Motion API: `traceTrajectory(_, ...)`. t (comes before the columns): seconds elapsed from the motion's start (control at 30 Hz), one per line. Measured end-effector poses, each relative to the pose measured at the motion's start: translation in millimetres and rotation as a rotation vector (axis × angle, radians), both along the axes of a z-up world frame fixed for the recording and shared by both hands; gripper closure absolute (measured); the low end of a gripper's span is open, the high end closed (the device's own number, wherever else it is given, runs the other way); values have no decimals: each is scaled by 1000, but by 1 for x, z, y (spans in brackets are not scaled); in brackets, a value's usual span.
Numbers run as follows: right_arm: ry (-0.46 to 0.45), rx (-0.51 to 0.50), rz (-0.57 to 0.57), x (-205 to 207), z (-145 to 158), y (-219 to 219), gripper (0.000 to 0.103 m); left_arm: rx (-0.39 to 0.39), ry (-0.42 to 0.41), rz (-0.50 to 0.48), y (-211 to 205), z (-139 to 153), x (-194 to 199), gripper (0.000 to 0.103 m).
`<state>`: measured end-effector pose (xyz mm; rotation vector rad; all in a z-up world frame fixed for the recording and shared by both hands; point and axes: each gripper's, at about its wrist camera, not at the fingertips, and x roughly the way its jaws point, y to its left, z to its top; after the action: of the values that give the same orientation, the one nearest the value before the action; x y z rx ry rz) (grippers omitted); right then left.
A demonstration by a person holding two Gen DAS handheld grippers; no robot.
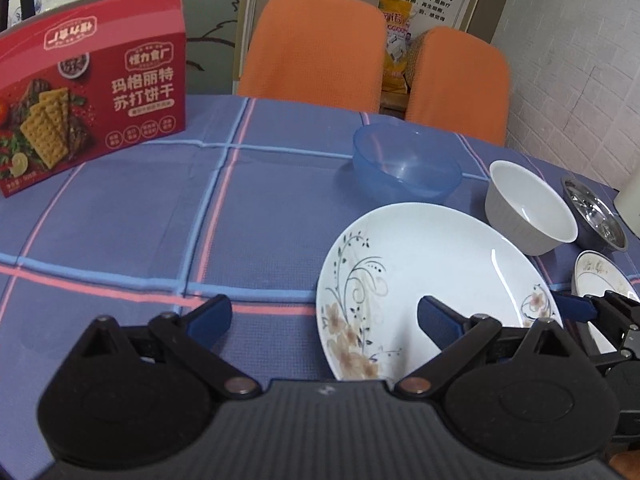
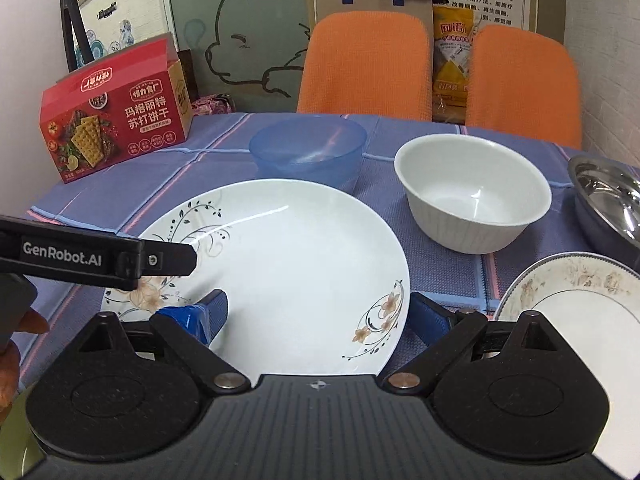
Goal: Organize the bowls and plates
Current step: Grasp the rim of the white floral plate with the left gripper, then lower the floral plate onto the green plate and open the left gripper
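A large white floral plate (image 1: 420,264) (image 2: 300,260) lies flat on the blue checked tablecloth (image 1: 160,220). My left gripper (image 1: 324,320) is open, its right finger over the plate's near rim and its left finger over bare cloth. My right gripper (image 2: 320,316) is also open and straddles the plate's near edge. Behind the plate stand a blue plastic bowl (image 1: 404,164) (image 2: 308,148), a white bowl (image 1: 528,208) (image 2: 472,196) and a steel bowl (image 1: 596,212) (image 2: 608,200). A small floral plate (image 1: 600,276) (image 2: 568,300) lies at the right.
A red cracker box (image 1: 92,92) (image 2: 116,120) stands at the table's back left. Two orange chairs (image 1: 316,48) (image 2: 524,80) sit behind the far edge, a brick-pattern wall to the right. A hand (image 2: 16,344) shows at the lower left.
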<state>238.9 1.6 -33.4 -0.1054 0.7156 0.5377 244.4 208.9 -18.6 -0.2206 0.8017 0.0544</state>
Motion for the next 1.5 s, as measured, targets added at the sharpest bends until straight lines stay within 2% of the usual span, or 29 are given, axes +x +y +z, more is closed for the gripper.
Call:
traceTrajectory(0.1,-19,-6,9,-1,-4,3,18,16,12,-5,-2,-7,6,5)
traceTrajectory(0.27,-38,-1,14,-3,-6,3,17,109,5,-15,-13,-12,7,6)
traceTrajectory(0.4,-30,1,-6,-7,-5,11,15,107,3,-39,-17,-12,10,8)
traceTrajectory(0.47,-22,-6,-8,-7,-4,12,15,100,6,-75,-22,-11,11,14)
traceTrajectory(0.57,11,-22,58,-5,-2,13,15,73,13,-150,-29,-7,12,21)
traceTrajectory(0.67,35,-31,52,-6,2,15,15,88,26,-147,-34,-6,13,21)
traceTrajectory(0.77,59,8,37,-7,7,13,15,62,42,-127,-32,-3,14,21)
traceTrajectory(1.0,-45,9,32,-29,36,13,15,54,-19,-113,-31,25,0,21)
traceTrajectory(1.23,-44,54,31,-80,49,4,15,78,-45,-109,-36,49,-53,21)
traceTrajectory(1.5,23,53,55,-156,36,1,15,102,-11,-75,-43,37,-138,21)
